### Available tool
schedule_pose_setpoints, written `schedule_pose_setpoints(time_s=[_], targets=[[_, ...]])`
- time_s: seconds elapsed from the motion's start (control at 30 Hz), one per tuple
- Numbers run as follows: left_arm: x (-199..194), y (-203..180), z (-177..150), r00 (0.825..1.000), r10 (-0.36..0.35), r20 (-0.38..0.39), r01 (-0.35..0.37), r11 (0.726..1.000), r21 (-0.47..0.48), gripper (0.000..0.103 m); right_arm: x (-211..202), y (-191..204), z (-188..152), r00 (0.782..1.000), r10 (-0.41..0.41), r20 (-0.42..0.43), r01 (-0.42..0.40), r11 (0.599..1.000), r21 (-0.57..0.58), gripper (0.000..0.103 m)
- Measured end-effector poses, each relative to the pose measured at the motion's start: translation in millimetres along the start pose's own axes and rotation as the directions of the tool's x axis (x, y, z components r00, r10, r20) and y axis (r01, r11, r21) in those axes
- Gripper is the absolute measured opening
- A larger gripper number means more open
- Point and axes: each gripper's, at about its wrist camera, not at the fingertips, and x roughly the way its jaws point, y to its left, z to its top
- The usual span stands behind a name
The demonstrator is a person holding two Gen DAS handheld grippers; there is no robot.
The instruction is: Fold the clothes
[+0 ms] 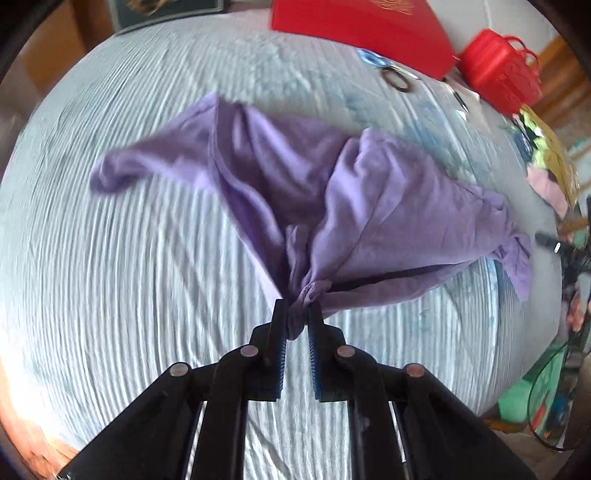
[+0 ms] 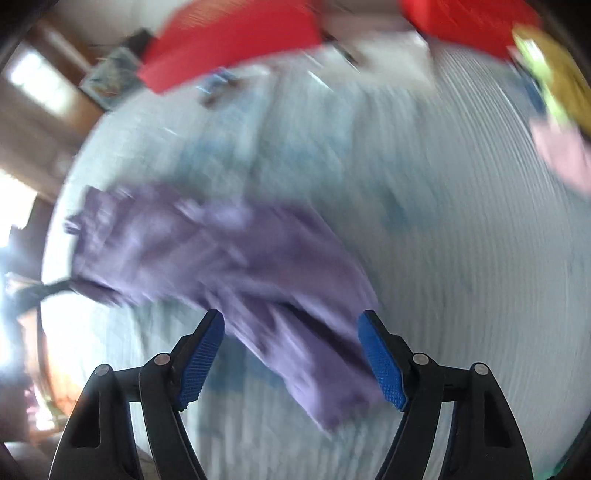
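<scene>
A purple garment [image 1: 295, 192] hangs bunched over the pale ribbed bed cover [image 1: 129, 258]. My left gripper [image 1: 297, 314] is shut on a gathered edge of it and lifts it, so the cloth fans out away from the fingers. In the blurred right wrist view the same purple garment [image 2: 229, 258] lies across the cover, with one end reaching between my right gripper's fingers. My right gripper [image 2: 291, 321] is open wide, blue pads apart, just above that end and holding nothing.
A red box [image 1: 362, 29] and a red plastic container [image 1: 502, 77] stand at the far edge. Scissors [image 1: 388, 70] lie near them. Yellow-green and pink clothes [image 1: 550, 166] sit at the right edge. A framed picture [image 1: 166, 11] is at the far left.
</scene>
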Motion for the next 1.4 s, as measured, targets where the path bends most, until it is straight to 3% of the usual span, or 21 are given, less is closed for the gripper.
schedule_pose_setpoints(time_s=[0.1, 0.27, 0.33, 0.4, 0.47, 0.5, 0.53, 0.57, 0.6, 0.67, 0.73, 0.83, 0.87, 0.93, 1.0, 1.03, 1.23, 1.4], targets=[[0.0, 3.5, 0.7, 1.000, 0.005, 0.018, -0.004, 1.000, -0.024, 0.011, 12.7, 40.6, 41.8, 0.999, 0.051, 0.004, -0.050, 0.994, -0.097, 0.064], [1.7, 8.6, 2.8, 0.999, 0.013, 0.037, -0.011, 0.998, -0.057, 0.011, 65.5, 108.8, 89.1, 0.989, 0.131, -0.067, -0.143, 0.963, -0.229, 0.062], [3.9, 10.4, 3.6, 0.999, 0.015, 0.034, -0.013, 0.998, -0.057, 0.011, 81.5, 131.5, 95.9, 0.985, 0.148, -0.089, -0.167, 0.947, -0.276, 0.068], [3.4, 13.9, 1.4, 0.999, 0.018, 0.028, -0.016, 0.998, -0.056, 0.011, 93.8, 150.1, 101.6, 0.988, 0.128, -0.090, -0.151, 0.930, -0.335, 0.081], [2.3, 18.1, -0.3, 0.999, 0.028, 0.021, -0.027, 0.998, -0.055, 0.011, 108.3, 165.2, 105.5, 0.988, 0.111, -0.112, -0.146, 0.912, -0.384, 0.081], [1.4, 20.3, -1.0, 0.999, 0.045, 0.016, -0.044, 0.998, -0.053, 0.011, 117.7, 172.4, 106.0, 0.985, 0.101, -0.137, -0.149, 0.901, -0.408, 0.072], [0.4, 22.4, -1.8, 0.998, 0.068, 0.014, -0.067, 0.997, -0.050, 0.010, 126.0, 178.7, 105.6, 0.986, 0.065, -0.155, -0.128, 0.888, -0.441, 0.055], [-1.5, 26.8, -2.9, 0.996, 0.086, 0.009, -0.085, 0.995, -0.051, 0.006, 128.1, 184.3, 105.0, 0.991, -0.006, -0.131, -0.060, 0.871, -0.488, 0.018], [-4.2, 33.0, -4.3, 0.995, 0.101, 0.002, -0.101, 0.993, -0.056, 0.005, 122.4, 183.1, 109.1, 0.994, -0.027, -0.105, -0.029, 0.869, -0.493, 0.005], [-10.7, 50.3, -6.8, 0.991, 0.130, -0.006, -0.130, 0.989, -0.076, 0.005, 101.5, 168.9, 124.6, 0.999, -0.018, -0.044, -0.004, 0.894, -0.448, 0.005], [-16.6, 67.0, -7.3, 0.989, 0.148, -0.009, -0.148, 0.984, -0.100, 0.005, 59.9, 125.3, 150.8, 0.991, -0.068, 0.116, 0.101, 0.946, -0.308, 0.005], [-21.9, 83.7, -0.3, 0.992, 0.130, 0.000, -0.128, 0.981, -0.145, 0.005, 10.3, 44.5, 182.0, 0.938, -0.235, 0.257, 0.253, 0.967, -0.039, 0.005], [-23.7, 89.2, 2.1, 0.992, 0.124, 0.004, -0.122, 0.980, -0.160, 0.005, 2.3, 17.0, 187.7, 0.926, -0.280, 0.254, 0.280, 0.959, 0.037, 0.006], [-26.4, 98.0, 10.4, 0.994, 0.106, 0.012, -0.102, 0.977, -0.186, 0.005, -6.4, -35.9, 192.8, 0.917, -0.338, 0.211, 0.306, 0.937, 0.171, 0.019], [-26.9, 100.5, 28.7, 0.997, 0.070, 0.023, -0.064, 0.977, -0.205, 0.005, -13.3, -63.4, 183.0, 0.925, -0.331, 0.185, 0.288, 0.931, 0.223, 0.040], [-25.9, 100.4, 38.9, 0.998, 0.052, 0.027, -0.045, 0.977, -0.209, 0.005, -16.7, -72.3, 174.1, 0.932, -0.313, 0.182, 0.266, 0.933, 0.240, 0.043], [-3.9, 81.3, 102.0, 0.999, -0.048, 0.002, 0.047, 0.982, -0.183, 0.005, -21.5, -96.1, 117.9, 0.979, -0.168, 0.114, 0.129, 0.949, 0.286, 0.047], [24.8, 52.4, 143.4, 0.999, -0.027, -0.031, 0.023, 0.992, -0.126, 0.005, -12.5, -84.1, 49.8, 0.994, -0.102, 0.028, 0.091, 0.958, 0.271, 0.053]])
